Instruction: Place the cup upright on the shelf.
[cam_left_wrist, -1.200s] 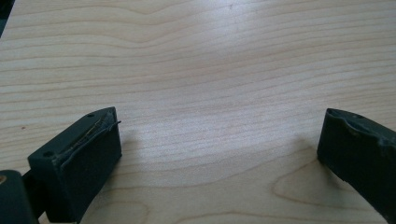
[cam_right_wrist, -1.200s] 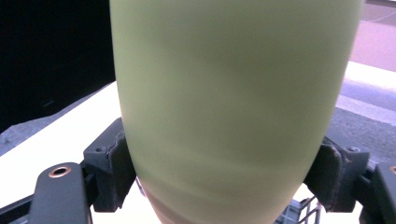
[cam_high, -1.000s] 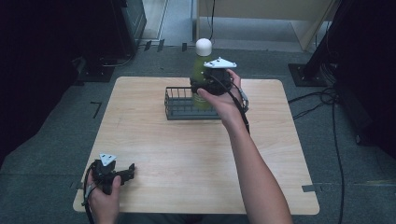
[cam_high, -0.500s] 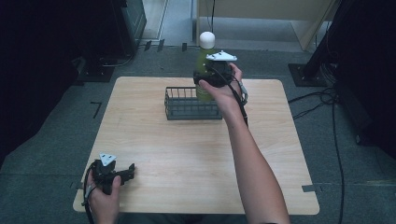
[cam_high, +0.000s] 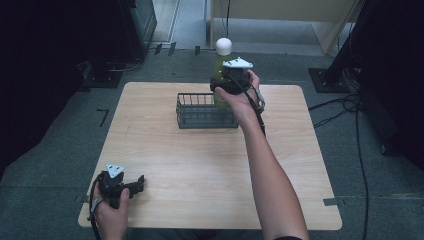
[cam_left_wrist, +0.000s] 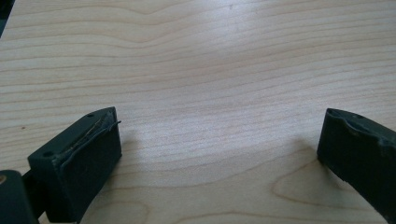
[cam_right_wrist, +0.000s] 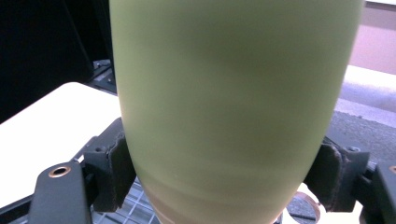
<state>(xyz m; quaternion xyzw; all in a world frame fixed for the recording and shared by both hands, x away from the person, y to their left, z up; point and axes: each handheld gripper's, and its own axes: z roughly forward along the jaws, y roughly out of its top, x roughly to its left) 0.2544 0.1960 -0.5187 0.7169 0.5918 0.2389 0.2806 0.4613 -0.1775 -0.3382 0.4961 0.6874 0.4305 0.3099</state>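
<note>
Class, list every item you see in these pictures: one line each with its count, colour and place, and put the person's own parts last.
bottle: one, green with a white cap, upright, gripped over the basket's right end
basket: one, dark wire, on the far middle of the table
table: one, light wood, on grey carpet
cables: several, black, on the floor at the right
tape: one grey strip, on the floor off the table's near right corner
right gripper: one, black, shut on the bottle, above the basket
left gripper: one, black, open, low over the table's near left corner
hands: two, the right hand at the far edge, the left hand at the near left corner
</note>
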